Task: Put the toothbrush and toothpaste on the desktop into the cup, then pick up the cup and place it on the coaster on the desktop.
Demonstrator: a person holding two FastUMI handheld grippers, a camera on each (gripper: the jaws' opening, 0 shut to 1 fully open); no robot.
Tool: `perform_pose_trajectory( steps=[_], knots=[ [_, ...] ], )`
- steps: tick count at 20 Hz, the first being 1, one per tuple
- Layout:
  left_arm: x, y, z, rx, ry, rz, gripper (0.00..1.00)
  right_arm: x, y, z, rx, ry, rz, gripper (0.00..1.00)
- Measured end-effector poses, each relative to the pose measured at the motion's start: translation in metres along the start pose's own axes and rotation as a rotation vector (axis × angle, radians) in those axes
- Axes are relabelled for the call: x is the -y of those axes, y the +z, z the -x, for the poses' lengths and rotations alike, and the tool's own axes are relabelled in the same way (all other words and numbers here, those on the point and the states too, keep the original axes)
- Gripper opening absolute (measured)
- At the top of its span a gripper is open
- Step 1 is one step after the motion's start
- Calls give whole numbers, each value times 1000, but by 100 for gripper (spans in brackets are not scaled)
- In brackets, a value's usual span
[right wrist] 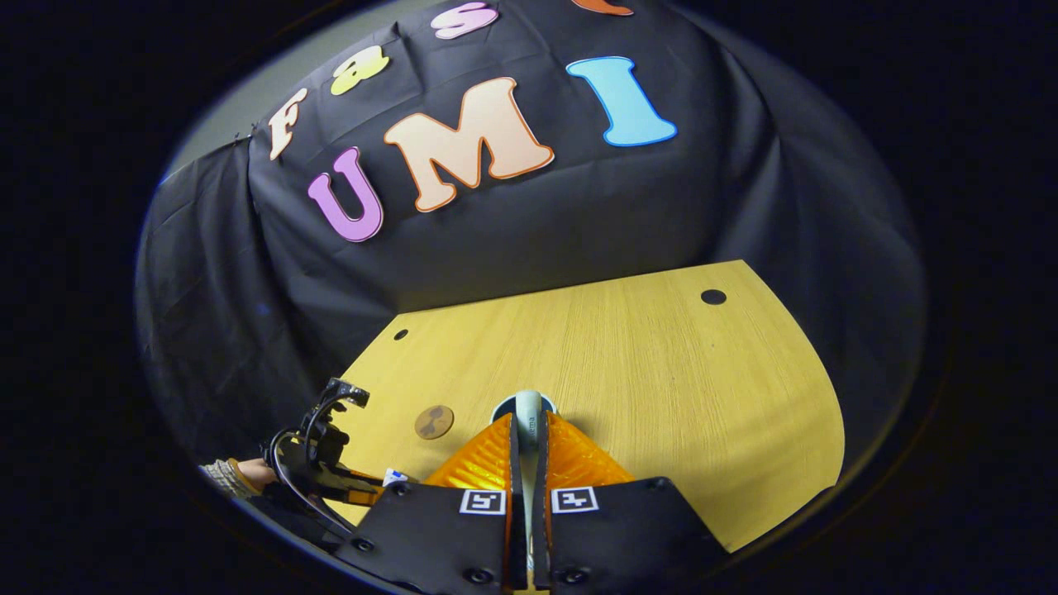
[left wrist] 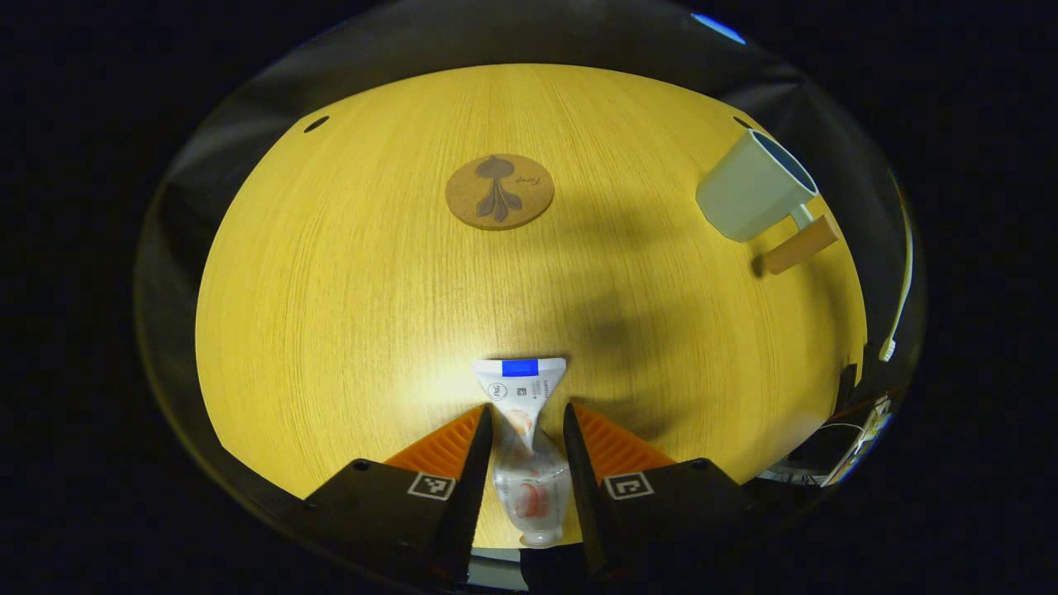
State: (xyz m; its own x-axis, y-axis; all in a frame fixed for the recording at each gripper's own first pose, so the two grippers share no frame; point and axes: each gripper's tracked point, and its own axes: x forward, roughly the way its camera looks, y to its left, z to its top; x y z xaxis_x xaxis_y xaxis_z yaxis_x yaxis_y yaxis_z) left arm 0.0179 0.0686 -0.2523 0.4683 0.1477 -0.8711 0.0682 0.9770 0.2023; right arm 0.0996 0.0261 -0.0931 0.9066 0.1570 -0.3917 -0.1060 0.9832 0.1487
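**Toothpaste between the left fingers, toothbrush clamped in the right**

In the left gripper view, the left gripper (left wrist: 524, 430) reached over the near edge of the yellow wood-grain desktop (left wrist: 347, 281). Its fingers stood apart on either side of the white toothpaste tube (left wrist: 526, 438), cap toward the camera; whether they pressed on it could not be told. The round cork coaster (left wrist: 499, 192) lay toward the far edge. The pale cup with a wooden handle (left wrist: 756, 197) stood near the far right corner.

In the right gripper view, the right gripper (right wrist: 527, 434) had its fingers nearly together, clamped on the slim pale toothbrush handle (right wrist: 528, 417), above the cup rim (right wrist: 501, 410). The coaster (right wrist: 434, 421) lay left of it. At the near left corner, a hand (right wrist: 252, 473) held the other gripper (right wrist: 355, 483).
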Motion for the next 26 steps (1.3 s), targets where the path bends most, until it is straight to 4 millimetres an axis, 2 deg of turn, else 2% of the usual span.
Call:
perform_pose_trajectory(
  steps=[4, 6, 9, 17, 23, 26],
  knots=[
    [-7, 1, -2, -28, 42, -21, 35, -13, 18, -12, 27, 50, 19, 6],
    [-6, 3, -3, -34, 47, -28, 34, -19, 27, -18, 44, 72, 21, 6],
    [-8, 5, -2, -44, 52, -19, 24, -26, 44, -27, 96, 106, 26, 6],
    [-7, 4, -2, -38, 58, -24, 19, -33, 78, -60, 232, 176, 15, 6],
    [-7, 5, -2, -2, 36, -14, 6, -33, 97, -84, 325, 193, 28, 5],
    [-3, 6, -2, 42, -19, 49, 5, -31, 93, -98, 345, 189, 24, 6]
  ],
)
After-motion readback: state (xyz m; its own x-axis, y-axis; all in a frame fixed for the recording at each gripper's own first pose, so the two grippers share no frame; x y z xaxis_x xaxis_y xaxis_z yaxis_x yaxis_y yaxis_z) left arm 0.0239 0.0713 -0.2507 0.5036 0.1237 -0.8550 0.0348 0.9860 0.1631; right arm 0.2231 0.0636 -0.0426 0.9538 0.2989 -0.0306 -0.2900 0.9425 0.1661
